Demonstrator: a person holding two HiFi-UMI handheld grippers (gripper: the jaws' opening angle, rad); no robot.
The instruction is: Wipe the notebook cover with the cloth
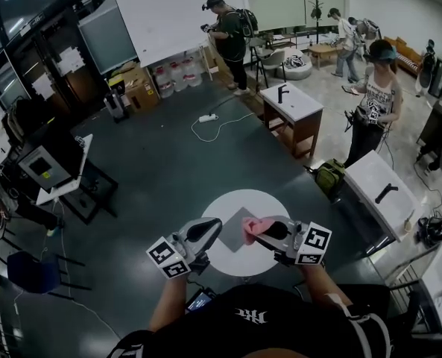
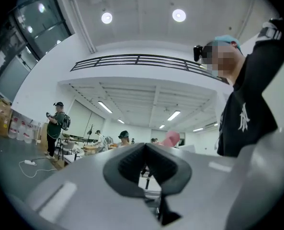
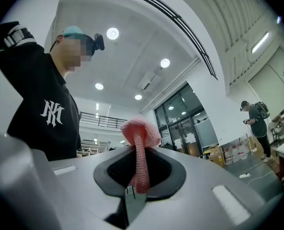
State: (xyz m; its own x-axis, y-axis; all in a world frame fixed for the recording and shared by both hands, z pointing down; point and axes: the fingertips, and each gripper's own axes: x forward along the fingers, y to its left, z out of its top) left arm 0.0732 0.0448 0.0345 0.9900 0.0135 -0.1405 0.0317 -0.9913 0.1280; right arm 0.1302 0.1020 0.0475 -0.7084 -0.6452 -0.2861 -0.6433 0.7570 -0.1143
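In the head view, the left gripper point(image 1: 214, 227) and the right gripper point(image 1: 259, 232) are hovering over a round white table point(image 1: 274, 201), their tips pointing inward toward each other with a small gap between them. A grey flat notebook point(image 1: 234, 220) is lying on the table, showing in that gap. The right gripper is holding a pink mesh-knit cloth point(image 1: 249, 230), which is bunching out past its tip over the notebook's right part; whether cloth and cover are touching cannot be told from here. The person's bare forearms point(image 1: 171, 304) are reaching forward from a black shirt, elbows out, each hand hidden behind its gripper's marker cube point(image 1: 168, 258).

In the left gripper view, the left gripper point(image 2: 144, 146) is tilting upward toward the ceiling lights, its dark pads pressing together with nothing between them. The pink cloth point(image 2: 171, 139) is showing just beyond its tip, to the right, beside the person's black shirt point(image 2: 249, 114).

In the right gripper view, the right gripper point(image 3: 141, 152) is likewise tilting upward, its jaws clamping the cloth point(image 3: 141, 131): a narrow strip is running down between the pads, and a rounded fold is bulging above them.
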